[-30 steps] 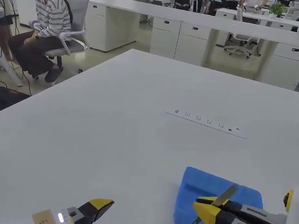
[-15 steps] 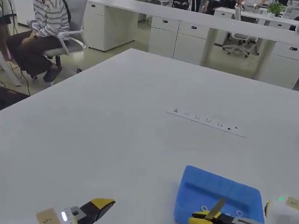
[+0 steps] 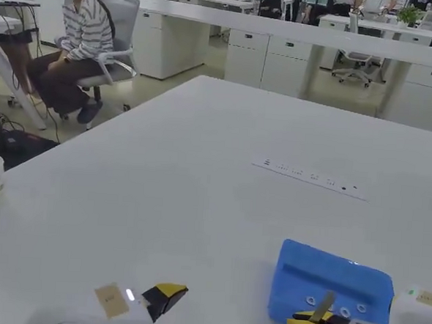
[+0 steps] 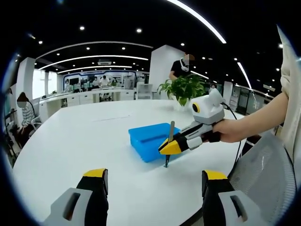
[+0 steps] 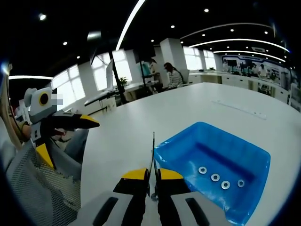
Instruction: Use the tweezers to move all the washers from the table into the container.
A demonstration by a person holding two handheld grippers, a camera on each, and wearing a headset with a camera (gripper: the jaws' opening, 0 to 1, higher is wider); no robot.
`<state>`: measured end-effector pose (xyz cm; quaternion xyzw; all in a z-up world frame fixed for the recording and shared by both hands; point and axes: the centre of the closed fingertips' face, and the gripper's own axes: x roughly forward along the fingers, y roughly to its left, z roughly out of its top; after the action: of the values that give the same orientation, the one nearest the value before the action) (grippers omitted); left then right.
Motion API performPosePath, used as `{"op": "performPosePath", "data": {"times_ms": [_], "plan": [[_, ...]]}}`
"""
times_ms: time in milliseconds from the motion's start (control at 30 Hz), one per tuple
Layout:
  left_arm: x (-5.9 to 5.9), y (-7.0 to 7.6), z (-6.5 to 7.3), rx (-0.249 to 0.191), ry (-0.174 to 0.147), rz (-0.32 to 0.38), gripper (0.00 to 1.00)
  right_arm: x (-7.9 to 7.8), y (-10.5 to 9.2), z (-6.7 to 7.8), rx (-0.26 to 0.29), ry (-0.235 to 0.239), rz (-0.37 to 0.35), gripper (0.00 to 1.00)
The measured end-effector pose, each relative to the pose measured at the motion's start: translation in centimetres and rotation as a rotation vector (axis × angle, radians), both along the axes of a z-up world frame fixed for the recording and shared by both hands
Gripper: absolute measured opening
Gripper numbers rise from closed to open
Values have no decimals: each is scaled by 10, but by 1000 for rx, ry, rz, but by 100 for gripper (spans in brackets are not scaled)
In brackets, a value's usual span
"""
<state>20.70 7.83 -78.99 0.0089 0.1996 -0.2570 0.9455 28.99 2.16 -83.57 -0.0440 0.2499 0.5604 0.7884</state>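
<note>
Right gripper (image 5: 153, 177) fingers pinch the tweezers (image 5: 153, 147); left gripper (image 4: 155, 174) fingers spread wide.

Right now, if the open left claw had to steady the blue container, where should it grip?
Probably the container by its left wall near the far corner, from above, one jaw inside and one outside. It is a shallow open tray with a thin upright rim, and that corner is clear of the washers and tweezers.
</note>
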Motion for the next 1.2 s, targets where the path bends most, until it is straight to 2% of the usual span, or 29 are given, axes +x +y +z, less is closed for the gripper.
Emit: {"op": "performPosePath", "data": {"times_ms": [67,233,433,533,700,767,933,1033,1100,1200], "plan": [[0,0,1,-4,-4,2,84,-1,3,0,-6,-18,14,4],[0,1,-1,7,6,8,84,-7,7,-2,-63,-90,76,4],[-1,2,-3,12,12,8,84,-14,5,-4,-173,-252,157,3],[-1,4,-4,16,17,18,83,-15,3,-4,-155,-217,121,3],[-1,4,-3,29,11,16,84,-16,8,-4,-192,-243,118,3],[-1,4,-1,22,1,18,84,-13,7,-4,-199,-228,97,3],[-1,2,3,10,-19,8,85,-10,1,-3,-164,-146,25,3],[0,6,3,17,-20,28,82,-10,-1,-4,-176,-141,17,3],[1,5,10,-42,-37,38,83,-13,-1,-3,-198,-154,14,3],[1,6,11,-26,-48,35,83,-12,-1,-4,-204,-154,-12,3]]}}
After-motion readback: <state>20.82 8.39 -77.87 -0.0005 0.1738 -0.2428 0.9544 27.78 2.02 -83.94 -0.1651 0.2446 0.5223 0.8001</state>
